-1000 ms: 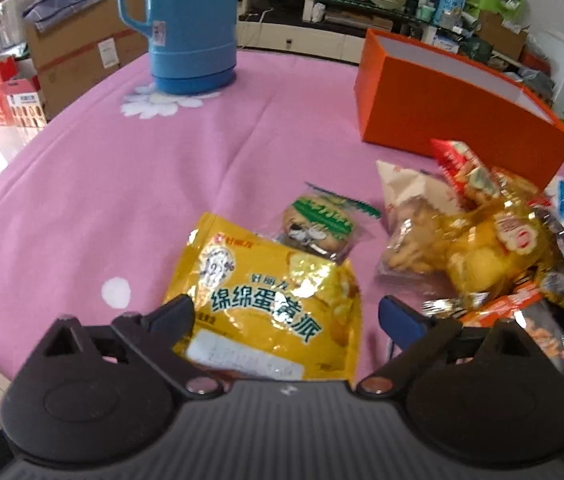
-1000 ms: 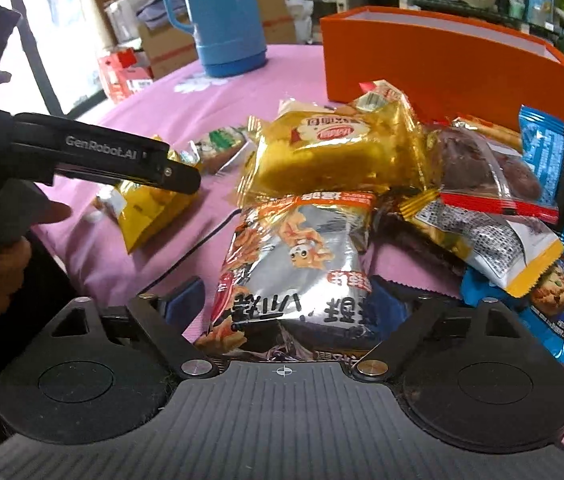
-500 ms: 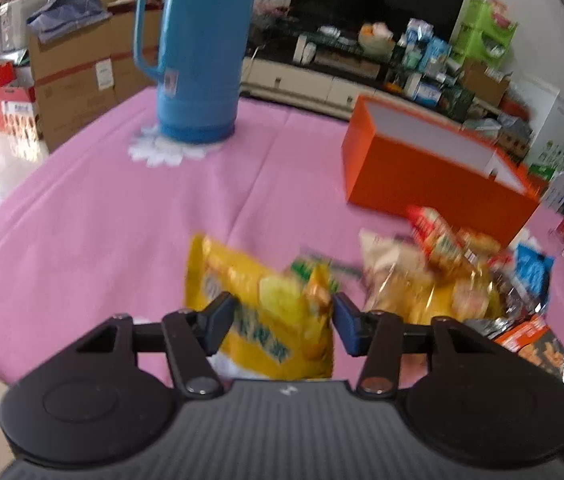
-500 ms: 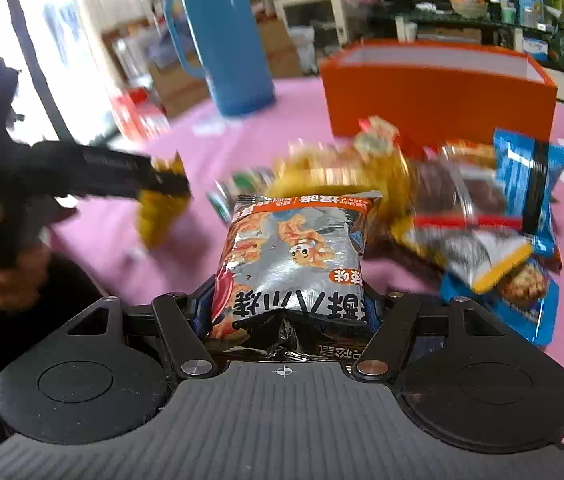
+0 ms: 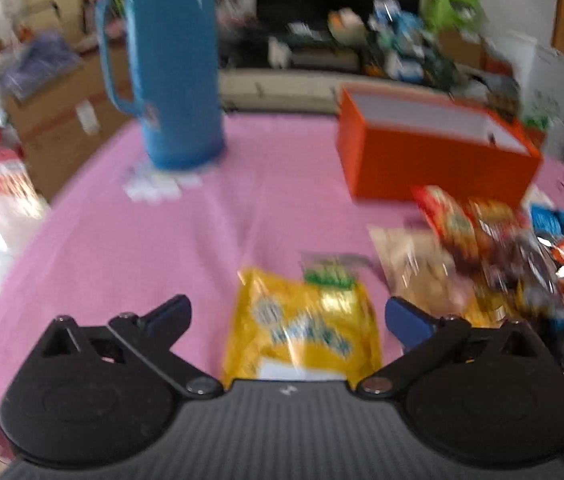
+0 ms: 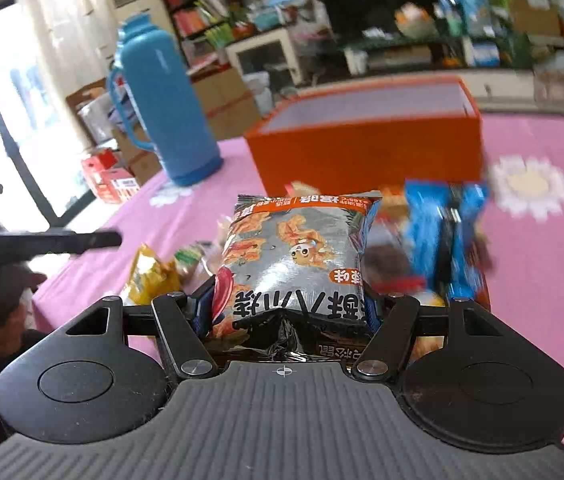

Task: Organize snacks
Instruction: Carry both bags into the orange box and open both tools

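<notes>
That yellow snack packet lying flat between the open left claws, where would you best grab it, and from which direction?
I would probably grip the yellow packet across its two long side edges, near the middle, coming down from above. It lies flat on the pink tablecloth with its length running away from the left gripper, whose jaws are opening and already straddle it without touching. The green packet crowds its far end.

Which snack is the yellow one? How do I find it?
Start at the tall blue flask on the pink tablecloth. Come toward the near edge, left of the snack pile. The yellow packet lies flat there alone, the only all-yellow bag with blue writing.
</notes>
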### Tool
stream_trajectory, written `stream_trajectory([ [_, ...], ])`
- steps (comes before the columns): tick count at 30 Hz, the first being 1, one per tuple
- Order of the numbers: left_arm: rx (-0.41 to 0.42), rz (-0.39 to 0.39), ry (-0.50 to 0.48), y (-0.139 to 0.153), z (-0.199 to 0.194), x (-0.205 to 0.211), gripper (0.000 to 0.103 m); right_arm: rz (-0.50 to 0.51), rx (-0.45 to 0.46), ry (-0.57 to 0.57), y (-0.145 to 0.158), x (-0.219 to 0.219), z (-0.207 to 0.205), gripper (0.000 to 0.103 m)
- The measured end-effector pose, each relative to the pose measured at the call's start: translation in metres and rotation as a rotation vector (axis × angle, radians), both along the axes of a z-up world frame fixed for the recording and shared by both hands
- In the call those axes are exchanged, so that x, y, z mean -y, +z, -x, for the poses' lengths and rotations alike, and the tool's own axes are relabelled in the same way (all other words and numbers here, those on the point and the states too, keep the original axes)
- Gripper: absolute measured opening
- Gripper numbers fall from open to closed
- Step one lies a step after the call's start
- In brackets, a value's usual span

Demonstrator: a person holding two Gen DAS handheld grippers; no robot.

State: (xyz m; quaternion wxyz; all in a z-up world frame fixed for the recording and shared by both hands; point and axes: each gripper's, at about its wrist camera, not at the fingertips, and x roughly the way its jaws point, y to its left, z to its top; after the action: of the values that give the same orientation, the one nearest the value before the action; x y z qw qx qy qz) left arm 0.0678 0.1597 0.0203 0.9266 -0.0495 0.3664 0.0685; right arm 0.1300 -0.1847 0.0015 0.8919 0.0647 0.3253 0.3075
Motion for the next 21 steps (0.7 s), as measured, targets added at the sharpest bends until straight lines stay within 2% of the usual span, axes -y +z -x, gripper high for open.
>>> stream_trajectory([
  [3,-0.062,0.002,-0.038,-0.018,-0.021,0.004,0.102,-0.029,-0.056,-0.021,-0.015,0.006,-0.004,0.049],
  [5,-0.100,-0.007,-0.058,-0.030,-0.035,0.008,0.102,-0.035,-0.059,-0.024,-0.017,0.006,-0.002,0.049],
  [6,-0.136,-0.032,-0.036,-0.038,-0.042,0.011,0.098,-0.029,-0.050,-0.021,-0.015,0.006,0.000,0.049],
  [7,-0.154,-0.043,-0.026,-0.042,-0.044,0.012,0.081,-0.025,-0.043,-0.019,-0.013,0.007,0.002,0.049],
  [9,-0.119,-0.039,-0.015,-0.037,-0.035,0.013,0.063,-0.024,-0.035,-0.015,-0.010,0.007,0.005,0.049],
  [10,-0.094,-0.029,-0.021,-0.030,-0.028,0.013,0.045,-0.024,-0.032,-0.016,-0.007,0.009,0.008,0.049],
  [12,-0.048,0.009,-0.037,-0.010,-0.015,0.011,0.033,-0.020,-0.024,-0.022,-0.004,0.011,0.010,0.049],
  [15,0.035,0.010,-0.046,0.021,-0.012,0.011,0.034,-0.033,-0.013,-0.014,0.004,0.015,0.006,0.049],
  [17,0.042,0.007,-0.065,0.031,-0.018,0.010,0.038,-0.046,0.010,-0.001,0.013,0.013,-0.003,0.049],
  [18,0.031,0.003,-0.059,0.031,-0.019,0.008,0.054,-0.044,0.025,0.001,0.018,0.010,-0.008,0.049],
  [19,0.022,-0.014,-0.058,0.029,-0.018,0.007,0.083,-0.034,0.041,-0.002,0.022,0.008,-0.012,0.049],
  [20,0.021,-0.052,-0.052,0.024,-0.013,0.008,0.096,-0.025,0.058,-0.003,0.027,0.006,-0.014,0.049],
  [21,0.035,-0.100,-0.038,0.019,-0.007,0.010,0.102,-0.019,0.078,-0.005,0.030,0.005,-0.015,0.049],
])
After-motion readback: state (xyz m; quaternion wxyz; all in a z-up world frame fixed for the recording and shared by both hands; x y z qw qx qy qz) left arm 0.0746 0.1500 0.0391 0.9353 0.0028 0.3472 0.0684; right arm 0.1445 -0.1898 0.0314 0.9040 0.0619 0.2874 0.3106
